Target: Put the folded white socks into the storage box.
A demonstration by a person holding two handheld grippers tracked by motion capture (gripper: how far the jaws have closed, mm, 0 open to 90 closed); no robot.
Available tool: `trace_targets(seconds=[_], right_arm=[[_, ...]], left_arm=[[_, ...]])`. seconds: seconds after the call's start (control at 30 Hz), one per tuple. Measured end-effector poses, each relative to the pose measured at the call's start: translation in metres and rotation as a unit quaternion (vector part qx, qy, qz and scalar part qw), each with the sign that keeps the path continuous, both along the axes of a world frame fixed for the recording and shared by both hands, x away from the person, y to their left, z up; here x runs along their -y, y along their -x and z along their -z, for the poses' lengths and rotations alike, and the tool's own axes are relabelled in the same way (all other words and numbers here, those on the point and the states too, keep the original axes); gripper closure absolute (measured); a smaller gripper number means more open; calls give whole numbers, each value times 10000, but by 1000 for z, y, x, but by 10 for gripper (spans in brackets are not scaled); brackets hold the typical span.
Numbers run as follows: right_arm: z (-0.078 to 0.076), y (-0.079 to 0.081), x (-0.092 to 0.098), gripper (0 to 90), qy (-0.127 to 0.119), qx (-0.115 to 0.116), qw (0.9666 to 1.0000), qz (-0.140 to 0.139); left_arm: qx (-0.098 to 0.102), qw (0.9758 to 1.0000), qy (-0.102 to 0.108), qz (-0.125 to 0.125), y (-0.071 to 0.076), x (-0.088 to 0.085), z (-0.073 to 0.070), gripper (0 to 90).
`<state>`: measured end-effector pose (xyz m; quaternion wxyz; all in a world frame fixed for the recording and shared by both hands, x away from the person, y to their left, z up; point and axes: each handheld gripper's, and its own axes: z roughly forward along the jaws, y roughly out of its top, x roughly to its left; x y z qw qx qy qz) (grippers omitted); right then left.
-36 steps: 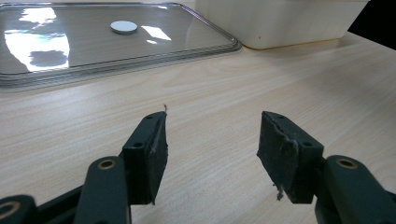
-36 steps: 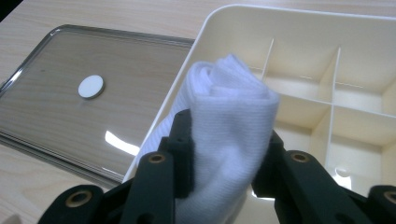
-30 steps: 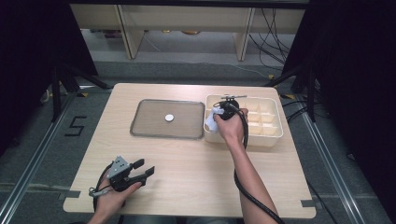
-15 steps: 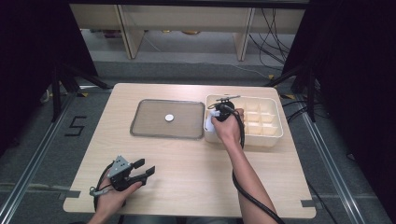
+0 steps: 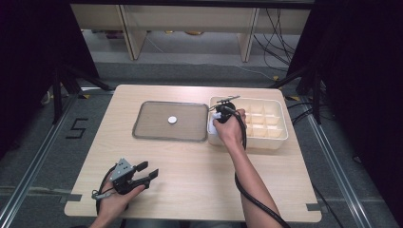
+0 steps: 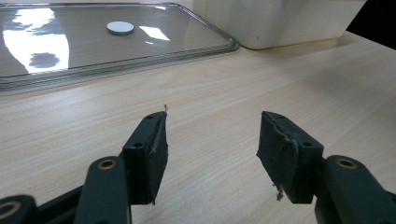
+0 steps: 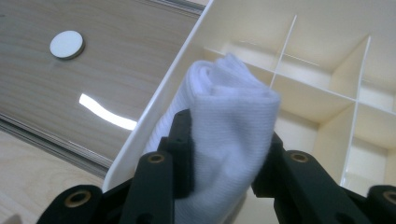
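1. Where the right gripper (image 7: 224, 154) meets its load, a rolled white cloth (image 7: 229, 121) sits between the two black jaws, which press on it from both sides at about half their spread.
2. That cloth hangs at the near left corner of a cream divided box (image 7: 327, 56), its folded top rising above the jaws and overlapping the box's left wall; whether its lower end touches the box floor cannot be told.
3. From above, the right gripper (image 5: 222, 113) is over that same corner of the box (image 5: 275, 137), with the person's hand (image 5: 228, 130) wrapped around it and a bit of the white cloth (image 5: 211, 124) showing at the box's left edge.
4. Just left of the box lies a flat tray (image 5: 142, 128) with a small white disc (image 5: 172, 120) near its middle.
5. Well apart, near the front left of the wooden table (image 5: 199, 180), the left gripper (image 5: 148, 171) is held in the other hand, jaws spread wide.
6. Between those left jaws (image 6: 210, 140) there is only bare tabletop; the pads (image 6: 156, 154) touch nothing.
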<state>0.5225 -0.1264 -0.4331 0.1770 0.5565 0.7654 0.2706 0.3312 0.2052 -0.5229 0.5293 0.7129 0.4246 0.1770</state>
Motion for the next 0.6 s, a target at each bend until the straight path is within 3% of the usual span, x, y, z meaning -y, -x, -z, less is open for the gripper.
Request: trace_targets(seconds=[0.2,0.47,0.6], right_arm=[[1,0,-2,678,142,24,9998,-100],[2,-1,-4,678,290,-63,9992,-249],[4,-3,-5,678,304,-172,9991,-258]], left_arm=[[42,10000,-57,36,-1,-1,0,417],[-8,10000,9,3,0,0,0,417],[33,10000,-56,37,-1,-1,0,417]])
